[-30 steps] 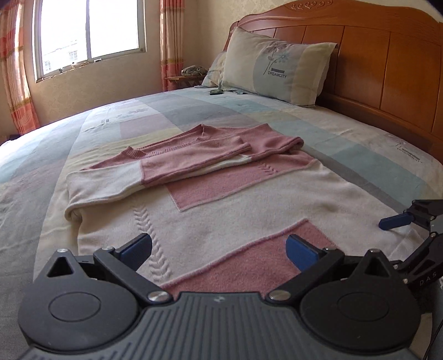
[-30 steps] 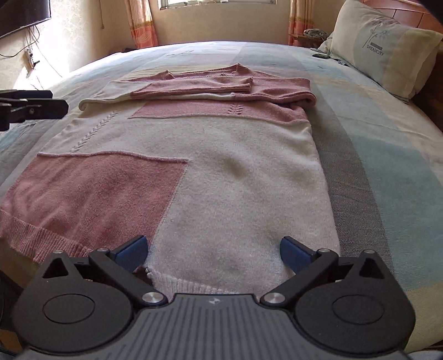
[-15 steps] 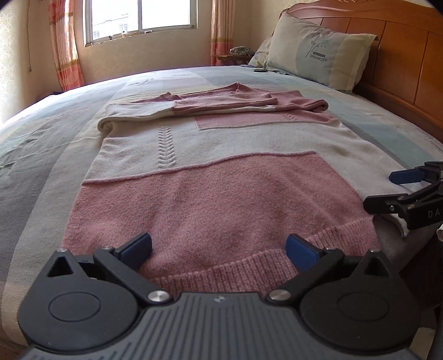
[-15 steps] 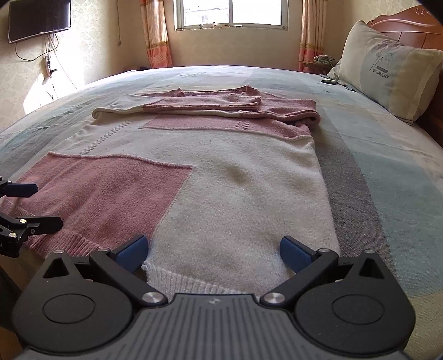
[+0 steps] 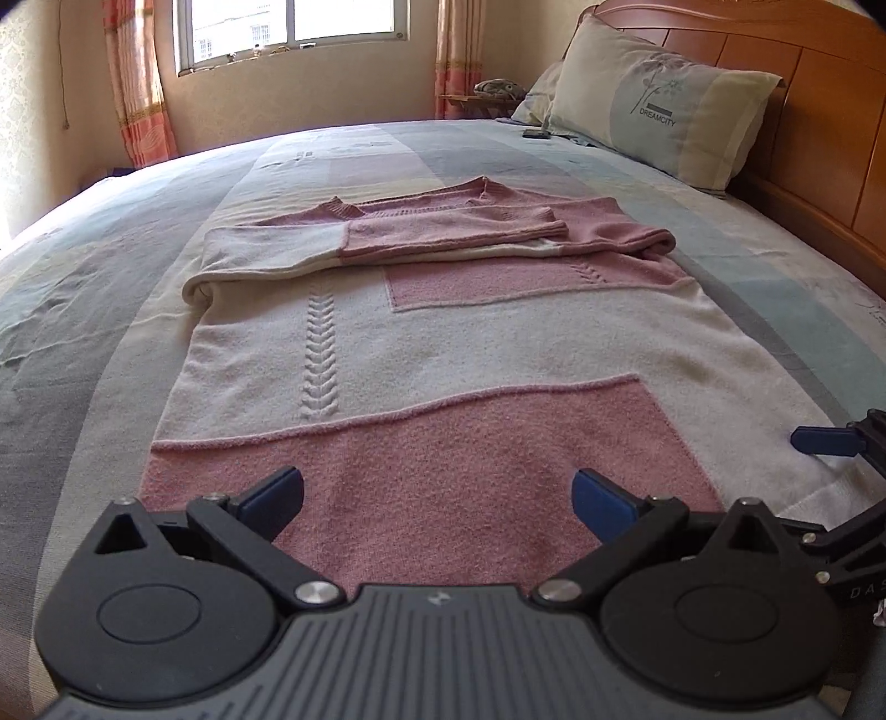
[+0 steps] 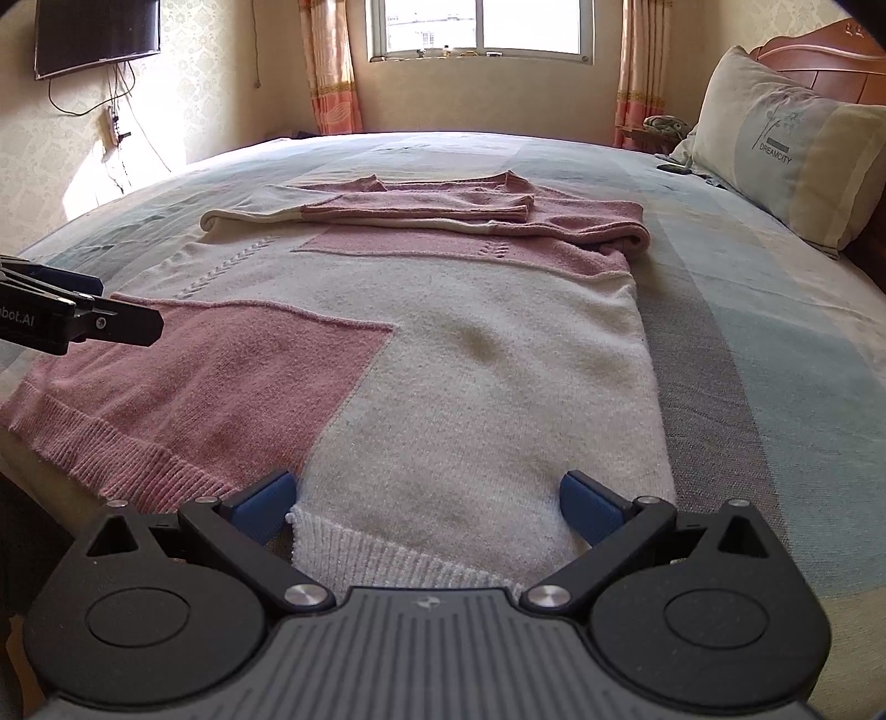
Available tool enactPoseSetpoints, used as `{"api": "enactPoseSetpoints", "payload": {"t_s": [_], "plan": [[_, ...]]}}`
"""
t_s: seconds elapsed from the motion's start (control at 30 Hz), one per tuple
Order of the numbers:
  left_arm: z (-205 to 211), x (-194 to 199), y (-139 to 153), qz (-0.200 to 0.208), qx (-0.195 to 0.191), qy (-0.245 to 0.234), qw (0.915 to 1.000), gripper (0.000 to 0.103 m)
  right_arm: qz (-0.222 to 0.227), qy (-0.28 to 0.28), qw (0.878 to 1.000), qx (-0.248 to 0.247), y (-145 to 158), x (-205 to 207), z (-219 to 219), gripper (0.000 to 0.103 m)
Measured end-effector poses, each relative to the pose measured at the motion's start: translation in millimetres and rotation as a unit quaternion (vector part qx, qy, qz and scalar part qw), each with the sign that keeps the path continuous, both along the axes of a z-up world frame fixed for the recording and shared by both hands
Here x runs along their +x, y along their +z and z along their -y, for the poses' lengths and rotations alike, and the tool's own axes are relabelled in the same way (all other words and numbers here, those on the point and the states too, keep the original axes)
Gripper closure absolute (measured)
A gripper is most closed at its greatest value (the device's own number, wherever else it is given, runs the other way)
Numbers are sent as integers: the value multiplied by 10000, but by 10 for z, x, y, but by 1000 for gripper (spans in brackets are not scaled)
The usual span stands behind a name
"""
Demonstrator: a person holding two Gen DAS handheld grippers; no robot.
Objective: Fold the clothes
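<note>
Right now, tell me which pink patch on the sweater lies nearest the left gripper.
The large pink patch by the hem, directly ahead of the open left gripper. The smaller pink patch sits farther off, under the folded sleeves.

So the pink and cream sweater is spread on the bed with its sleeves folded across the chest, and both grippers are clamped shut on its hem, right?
Not quite. Both the left gripper and right gripper are open over the hem, gripping nothing, as each wrist view shows. The sweater does lie on the bed, sleeves folded across.

Daylight from window [image 6: 482,25], soft shadows, sharp focus, fisheye-bent edges.
</note>
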State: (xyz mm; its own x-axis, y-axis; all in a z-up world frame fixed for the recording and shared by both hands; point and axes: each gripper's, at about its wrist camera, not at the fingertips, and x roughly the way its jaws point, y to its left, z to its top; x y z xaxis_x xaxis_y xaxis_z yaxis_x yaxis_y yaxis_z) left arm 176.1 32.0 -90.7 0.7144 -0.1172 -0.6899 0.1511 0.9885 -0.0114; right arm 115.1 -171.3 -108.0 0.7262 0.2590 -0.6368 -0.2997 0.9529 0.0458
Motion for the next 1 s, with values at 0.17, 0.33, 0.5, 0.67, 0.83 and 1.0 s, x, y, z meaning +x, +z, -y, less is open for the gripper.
{"api": "enactPoseSetpoints", "payload": {"t_s": [0.17,0.33,0.5,0.67,0.83,1.0], "plan": [[-139,-284,-237,180,-60,-61,9998,1,125,-35,9999,-91,-26,-45,-32,0],[-276,-484,-165,169,-204,-171,9995,1,181,-73,9997,-136,-35,-56,-49,0],[-472,-416,23,368,-337,21,9988,1,484,-176,9986,-102,-101,-168,-48,0],[-666,-156,-19,178,-471,195,9985,1,350,-134,9993,-77,-59,-131,-21,0],[-691,-98,-171,-43,-55,185,9998,1,244,26,9994,-250,-41,-133,-34,0],[-471,-104,-12,62,353,-194,9992,1,-228,72,9992,-310,112,-36,-24,0]]}}
